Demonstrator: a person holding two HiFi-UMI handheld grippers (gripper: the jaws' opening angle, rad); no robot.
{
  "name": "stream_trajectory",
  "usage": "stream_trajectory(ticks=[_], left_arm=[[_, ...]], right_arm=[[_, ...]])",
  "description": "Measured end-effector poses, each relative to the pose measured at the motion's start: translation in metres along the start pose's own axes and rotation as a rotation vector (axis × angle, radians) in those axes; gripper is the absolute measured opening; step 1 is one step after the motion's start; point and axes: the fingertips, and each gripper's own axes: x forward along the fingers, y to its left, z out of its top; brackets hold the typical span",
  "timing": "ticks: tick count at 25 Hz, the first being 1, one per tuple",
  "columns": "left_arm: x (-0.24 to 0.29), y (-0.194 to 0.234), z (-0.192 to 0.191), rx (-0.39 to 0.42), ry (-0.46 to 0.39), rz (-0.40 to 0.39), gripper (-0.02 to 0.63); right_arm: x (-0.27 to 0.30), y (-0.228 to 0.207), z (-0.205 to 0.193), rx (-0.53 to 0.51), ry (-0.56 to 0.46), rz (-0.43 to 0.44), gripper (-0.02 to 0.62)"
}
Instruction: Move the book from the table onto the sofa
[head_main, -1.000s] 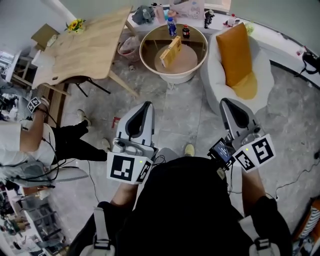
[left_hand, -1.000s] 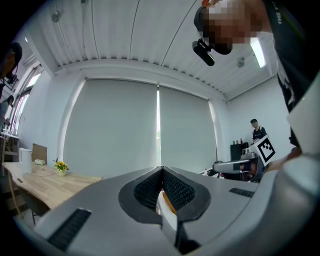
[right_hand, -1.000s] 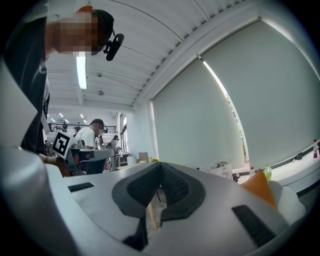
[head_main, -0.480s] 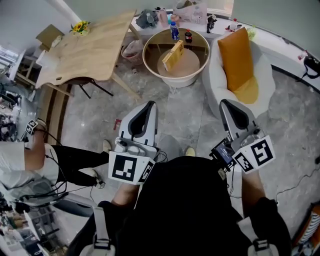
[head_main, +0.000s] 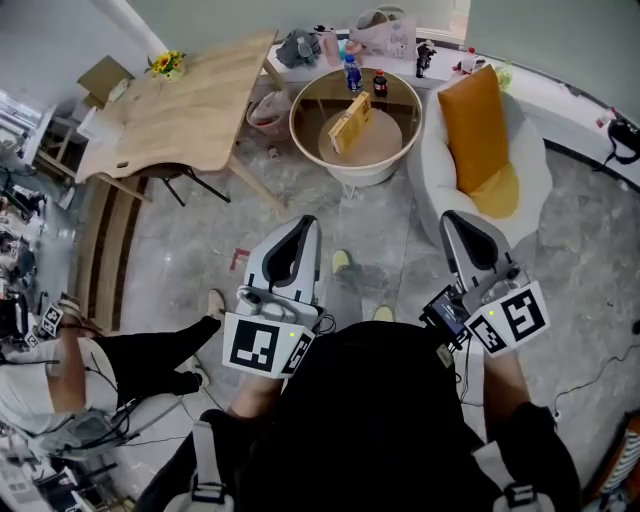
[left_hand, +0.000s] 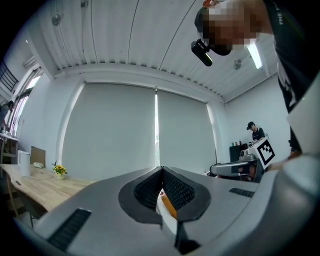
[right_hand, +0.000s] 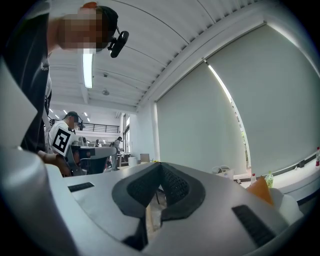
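Left hand-held gripper, right hand-held gripper closed, empty; should open before reaching tan upright book on round beige desk, upper centre.

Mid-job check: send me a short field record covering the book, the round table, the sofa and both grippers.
book: yellow-brown book on the round table, not picked up
sofa: white sofa right of the table, orange cushion on it, no book there
left gripper: left gripper shut, nothing between the jaws, well short of the table
right gripper: right gripper shut, empty, near the sofa's front edge
nearby: two bottles at the table's far side
task state: not started
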Motion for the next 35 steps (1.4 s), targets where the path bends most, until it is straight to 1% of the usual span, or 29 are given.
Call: stream_trajectory(ticks=[12,15,22,28,32,35], left_arm=[[0.022,0.031,-0.010,-0.014,0.011,-0.003,0.011],[0.031,0.043,-0.015,-0.034,0.012,-0.007,0.011],[0.069,0.084,-0.017,-0.065,0.009,-0.022,0.011],[0.102,0.114,-0.021,-0.044,-0.003,-0.036,0.012],[0.124,0.130,-0.012,-0.050,-0.037,-0.064,0.012],[0.137,0.141,-0.007,-0.046,-0.045,-0.082,0.012]], right_arm=[[0.040,-0.003,-0.010,0.000,0.028,0.018,0.006],[0.054,-0.009,-0.011,-0.001,0.036,0.010,0.006],[0.106,-0.025,-0.002,0.010,0.052,-0.004,0.006],[0.147,-0.042,0.006,0.000,0.036,-0.010,0.006],[0.170,-0.057,0.010,0.010,0.043,-0.028,0.006],[0.184,-0.065,0.014,0.015,0.043,-0.042,0.006]])
